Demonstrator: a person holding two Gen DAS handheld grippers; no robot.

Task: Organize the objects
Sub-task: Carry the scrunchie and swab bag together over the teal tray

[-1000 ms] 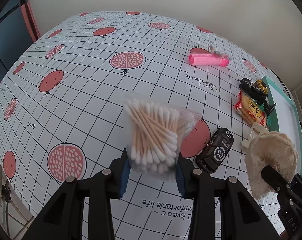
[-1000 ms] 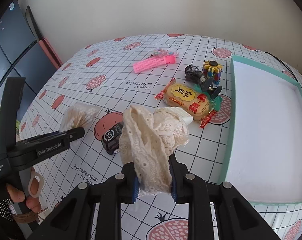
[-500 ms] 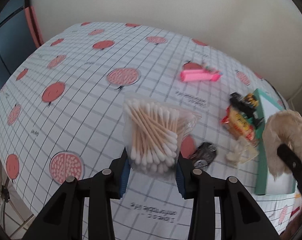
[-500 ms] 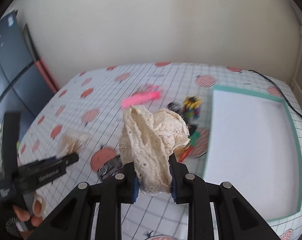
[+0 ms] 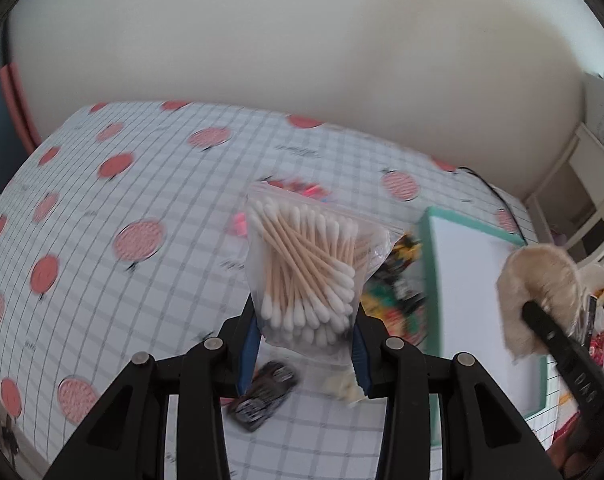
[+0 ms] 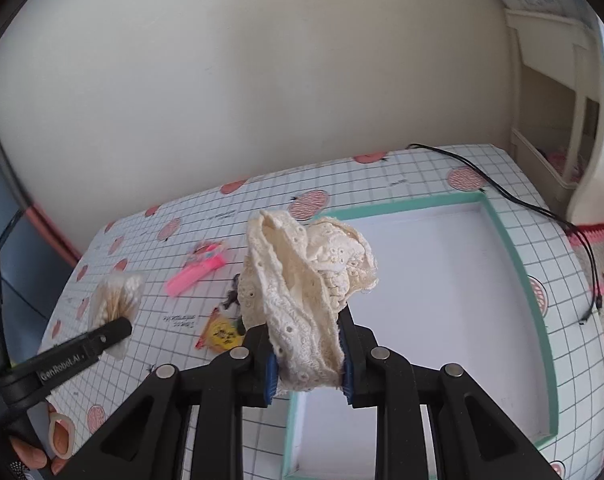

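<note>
Cream lace bundle (image 6: pixel 308 280) pinched in your right gripper (image 6: pixel 308 376) hangs above the teal-rimmed tray (image 6: pixel 514 264), ready for release, while your left gripper (image 5: pixel 304 354) clamps the cotton-swab bag (image 5: pixel 308 264) aloft.

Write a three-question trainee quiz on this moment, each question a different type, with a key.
1. True or false: the tray already holds an item.
2. What does the left gripper hold? A) lace B) bag of cotton swabs C) pink clip
3. Fill in: the right gripper is shut on a bundle of ____.

Key: 1 false, nothing shows in it. 2 B, the swab bag. 3 lace.
</note>
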